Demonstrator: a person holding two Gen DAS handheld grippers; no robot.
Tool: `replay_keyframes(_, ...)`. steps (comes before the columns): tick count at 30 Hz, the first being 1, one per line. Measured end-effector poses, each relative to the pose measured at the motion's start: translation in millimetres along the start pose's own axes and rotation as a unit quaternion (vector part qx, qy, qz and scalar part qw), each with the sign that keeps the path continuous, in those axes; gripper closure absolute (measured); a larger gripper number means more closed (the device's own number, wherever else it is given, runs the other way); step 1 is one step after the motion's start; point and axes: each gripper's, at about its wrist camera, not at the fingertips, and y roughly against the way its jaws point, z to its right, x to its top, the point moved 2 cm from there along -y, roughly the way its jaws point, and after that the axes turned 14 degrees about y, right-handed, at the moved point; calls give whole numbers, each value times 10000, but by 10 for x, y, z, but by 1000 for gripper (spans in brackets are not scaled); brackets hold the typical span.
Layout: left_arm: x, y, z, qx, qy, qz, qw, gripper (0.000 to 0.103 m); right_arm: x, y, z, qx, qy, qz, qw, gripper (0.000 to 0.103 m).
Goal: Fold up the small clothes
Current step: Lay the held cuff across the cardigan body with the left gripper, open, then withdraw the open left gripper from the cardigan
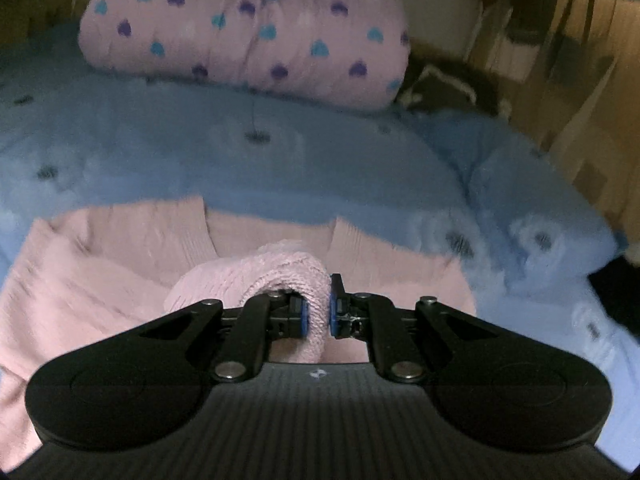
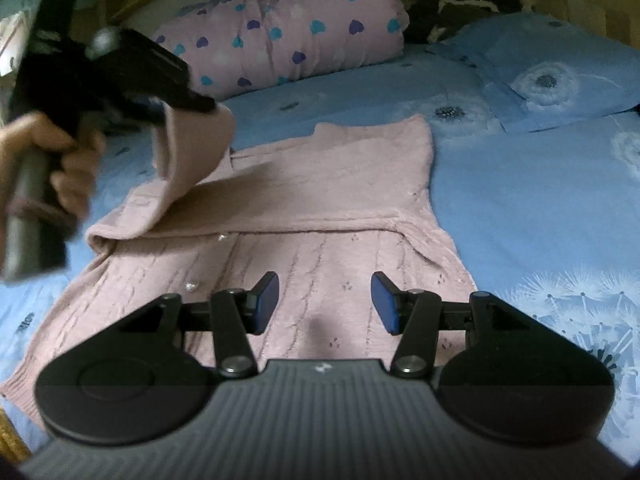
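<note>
Sweater: a small pink knitted sweater (image 2: 320,208) lies flat on the blue bed sheet with white dandelion flowers (image 2: 520,208). Its neck points to the far end of the bed. Tiny shiny buttons run down its front.
Sleeve: one pink knitted sleeve (image 2: 192,148) is lifted up off the sweater and hangs over its body.
Left gripper: the black left gripper (image 1: 318,312) is closed tight on the sleeve. The knit is bunched between its blue pads (image 1: 333,312). In the right wrist view this gripper (image 2: 212,108) looks blurry.
Hand: a person's hand (image 2: 56,160) holds the left gripper's handle.
Right gripper: the black right gripper (image 2: 325,304) has its jaws apart with nothing between them. It hangs over the bottom part of the sweater.
Far end: a rolled pink blanket with blue and purple hearts (image 2: 288,36) lies at the far end of the bed. A blue pillow with a white flower (image 2: 552,72) is beside it on the right.
</note>
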Motion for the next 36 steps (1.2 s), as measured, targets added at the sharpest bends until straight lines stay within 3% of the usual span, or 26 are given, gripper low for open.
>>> replay_keyframes(7,-260,-406,-81,254,-127,-574,9979,89,-24,-23,70,-83,-174,-140,9997,50)
replay_keyframes(9,-296,-416,-78,292,-211,-716,9968,79,-27,-29,76,-89,-196,-163,9996,50)
replay_keyframes(11,-306,-348,-74,306,-402,-736,9960,55,-29,-37,78,-95,-192,-188,9996,50)
replay_keyframes(14,-314,-202,-77,419,-745,-642,9943,36,-31,-53,85,-99,-195,-233,9995,50)
replay_keyframes(21,-208,257,-238,662,-880,-660,9917,32,-40,-64,81,-128,-189,-279,9993,50)
replay_keyframes(30,-52,705,-771,1522,-963,-410,9828,31,-71,-96,67,-185,-160,-327,9992,50)
replay_keyframes(36,-70,748,-1143,1550,-442,-532,9855,31,-90,-155,20,-298,8,-407,9987,50)
